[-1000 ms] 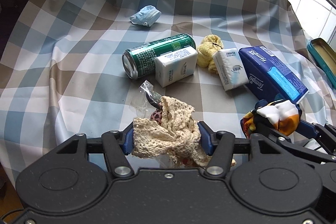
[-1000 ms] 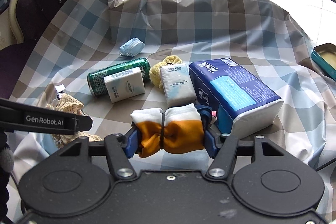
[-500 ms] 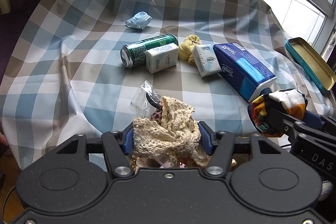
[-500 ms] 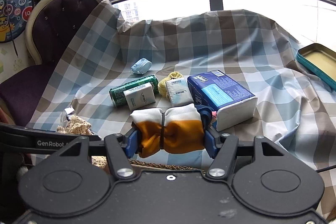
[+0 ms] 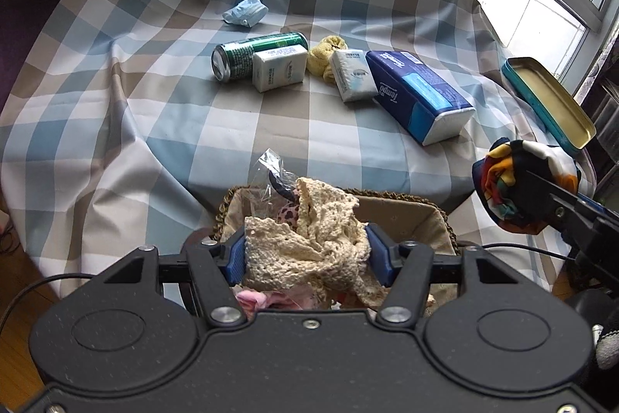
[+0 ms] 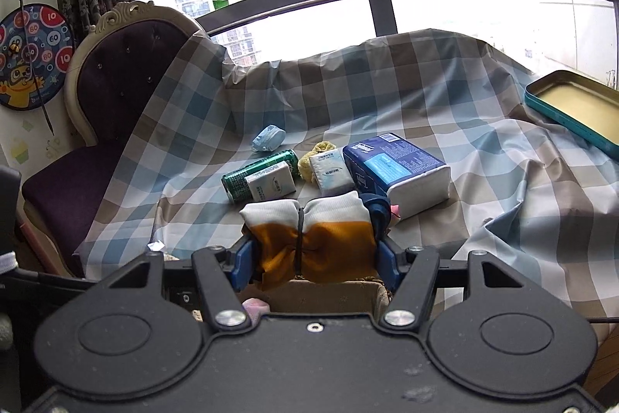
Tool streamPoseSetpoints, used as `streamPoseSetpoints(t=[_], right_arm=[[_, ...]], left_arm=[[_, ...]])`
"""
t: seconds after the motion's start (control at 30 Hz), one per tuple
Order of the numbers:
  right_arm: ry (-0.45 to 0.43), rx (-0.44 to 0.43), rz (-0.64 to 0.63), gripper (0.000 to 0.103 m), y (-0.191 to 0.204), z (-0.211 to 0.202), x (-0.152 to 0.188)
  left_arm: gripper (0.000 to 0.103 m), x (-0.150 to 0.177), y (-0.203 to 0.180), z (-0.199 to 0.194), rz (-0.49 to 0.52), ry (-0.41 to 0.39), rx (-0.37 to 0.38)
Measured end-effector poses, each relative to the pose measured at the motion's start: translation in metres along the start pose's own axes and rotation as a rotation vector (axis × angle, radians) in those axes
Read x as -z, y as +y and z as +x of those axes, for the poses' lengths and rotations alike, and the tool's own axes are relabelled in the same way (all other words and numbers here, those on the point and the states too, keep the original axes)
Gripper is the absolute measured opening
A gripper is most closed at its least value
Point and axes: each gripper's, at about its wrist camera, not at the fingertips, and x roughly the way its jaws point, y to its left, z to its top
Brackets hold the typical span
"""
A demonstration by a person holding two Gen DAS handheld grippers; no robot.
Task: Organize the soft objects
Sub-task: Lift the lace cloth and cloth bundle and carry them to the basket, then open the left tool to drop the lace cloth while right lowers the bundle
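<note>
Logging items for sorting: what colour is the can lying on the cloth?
The can is green with a silver end, clearest in the left wrist view.

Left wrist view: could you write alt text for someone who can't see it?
The left tongs grip a cream crochet cloth above a woven basket at the near edge of a checked tablecloth. Farther back lie a green can, tissue packs and a blue face mask.

Crochet cloth [image 5: 309, 242]: we see cream lace, bunched, pinched in our left claw [image 5: 306, 252] above the basket.
Sock bundle [image 6: 313, 239]: white over orange, tied at the middle, clamped in our right claw [image 6: 314, 252].
Basket [image 5: 406, 215]: woven rim, beige liner, open, beneath both.
</note>
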Motion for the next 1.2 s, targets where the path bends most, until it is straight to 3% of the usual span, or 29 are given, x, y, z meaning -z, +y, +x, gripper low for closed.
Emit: streamPoseSetpoints(t=[0.43,0.73,0.93,1.2], right_arm=[[0.068,0.015,0.066,0.062,-0.014,-0.003,0.02],[0.088,0.013,0.077,0.062,-0.016,-0.002,0.025],[0.093,0.007,0.071,0.062,-0.015,-0.001,0.024],[0.097,0.001,0.066,0.062,-0.015,0.0,0.023]], left_arm=[[0.058,0.027,0.002,0.01,-0.052,0.084,-0.008],[0.058,0.029,0.001,0.012,-0.054,0.088,-0.025],[0.072,0.028,0.002,0.009,-0.065,0.075,-0.029],[0.072,0.028,0.0,0.009,-0.056,0.067,-0.041]])
